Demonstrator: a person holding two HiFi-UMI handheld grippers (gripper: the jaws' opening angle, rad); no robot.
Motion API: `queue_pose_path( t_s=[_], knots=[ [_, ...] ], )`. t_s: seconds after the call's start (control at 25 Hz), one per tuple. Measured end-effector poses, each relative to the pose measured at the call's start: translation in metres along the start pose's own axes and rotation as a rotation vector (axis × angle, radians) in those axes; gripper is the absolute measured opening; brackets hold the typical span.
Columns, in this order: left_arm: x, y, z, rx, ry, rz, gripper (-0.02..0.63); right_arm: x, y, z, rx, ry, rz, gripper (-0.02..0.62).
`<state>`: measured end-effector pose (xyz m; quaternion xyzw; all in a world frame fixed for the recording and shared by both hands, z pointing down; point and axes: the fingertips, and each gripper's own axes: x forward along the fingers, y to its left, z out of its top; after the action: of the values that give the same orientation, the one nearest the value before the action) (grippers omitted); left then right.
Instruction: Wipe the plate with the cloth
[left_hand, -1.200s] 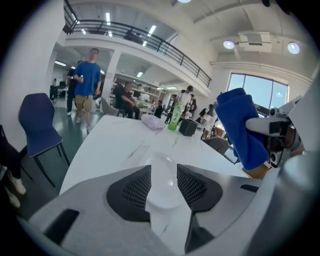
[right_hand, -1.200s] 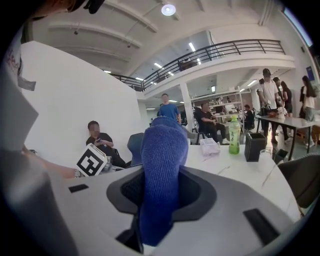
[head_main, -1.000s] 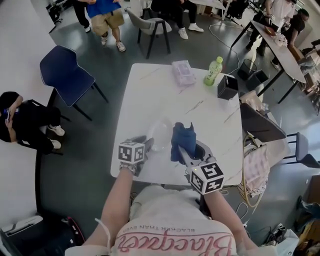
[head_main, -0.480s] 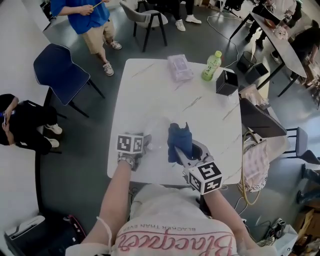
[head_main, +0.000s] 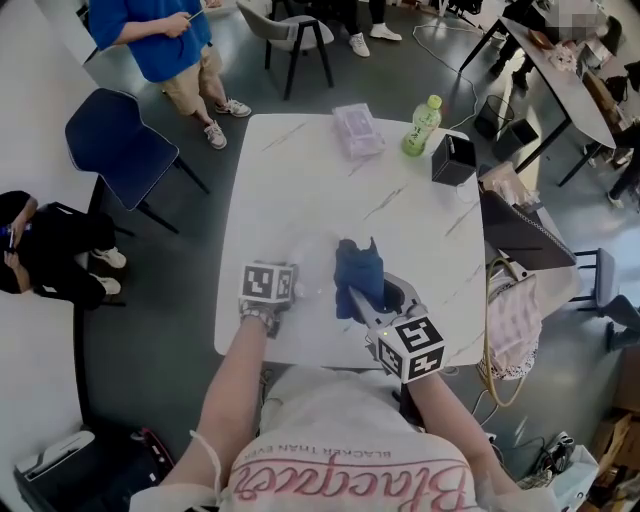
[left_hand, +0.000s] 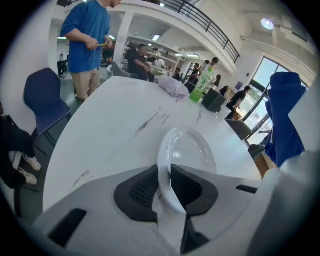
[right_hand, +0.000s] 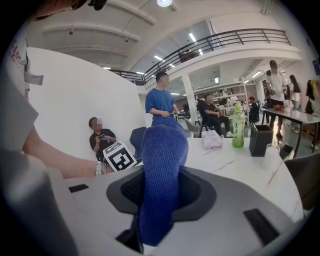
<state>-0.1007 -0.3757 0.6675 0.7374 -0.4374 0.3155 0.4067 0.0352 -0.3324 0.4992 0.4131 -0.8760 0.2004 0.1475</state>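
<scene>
The left claw (left_hand: 167, 187) has just been closing and pinches the clear plate (left_hand: 189, 150) by its rim, at the lower edge of the white tabletop (head_main: 300, 180). The right claw (right_hand: 162, 195) pinches the blue cloth (right_hand: 162, 155) just right of it.

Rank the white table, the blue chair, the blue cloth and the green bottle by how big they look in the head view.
1. white table
2. blue chair
3. blue cloth, which is held up nearer the camera, so its size is flattered
4. green bottle
</scene>
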Motion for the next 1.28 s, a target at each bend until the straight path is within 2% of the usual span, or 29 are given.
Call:
queue_pose_path(
  t_s=[0.2,0.44,0.52,0.68,0.88,1.28],
  knots=[
    [-0.005,-0.007,-0.002,-0.132,-0.072,-0.104,0.051,-0.002,0.002,0.001,-0.006,-0.007,0.000,0.115],
    [-0.020,-0.029,0.006,-0.315,-0.217,-0.331,0.019,-0.005,0.001,0.005,-0.008,-0.025,-0.008,0.115],
    [-0.025,-0.034,0.006,-0.350,-0.254,-0.378,0.017,-0.007,0.004,0.006,-0.008,-0.031,-0.010,0.115],
    [-0.035,-0.048,0.006,-0.324,-0.297,-0.420,0.015,-0.012,0.008,0.009,-0.014,-0.046,-0.014,0.115],
    [-0.062,-0.068,0.023,-0.256,-0.390,-0.469,0.015,-0.021,0.009,0.015,-0.013,-0.081,-0.036,0.115],
    [-0.149,-0.107,0.063,-0.110,-0.631,-0.499,0.015,-0.058,0.015,0.063,-0.005,-0.275,-0.085,0.115]
  ],
)
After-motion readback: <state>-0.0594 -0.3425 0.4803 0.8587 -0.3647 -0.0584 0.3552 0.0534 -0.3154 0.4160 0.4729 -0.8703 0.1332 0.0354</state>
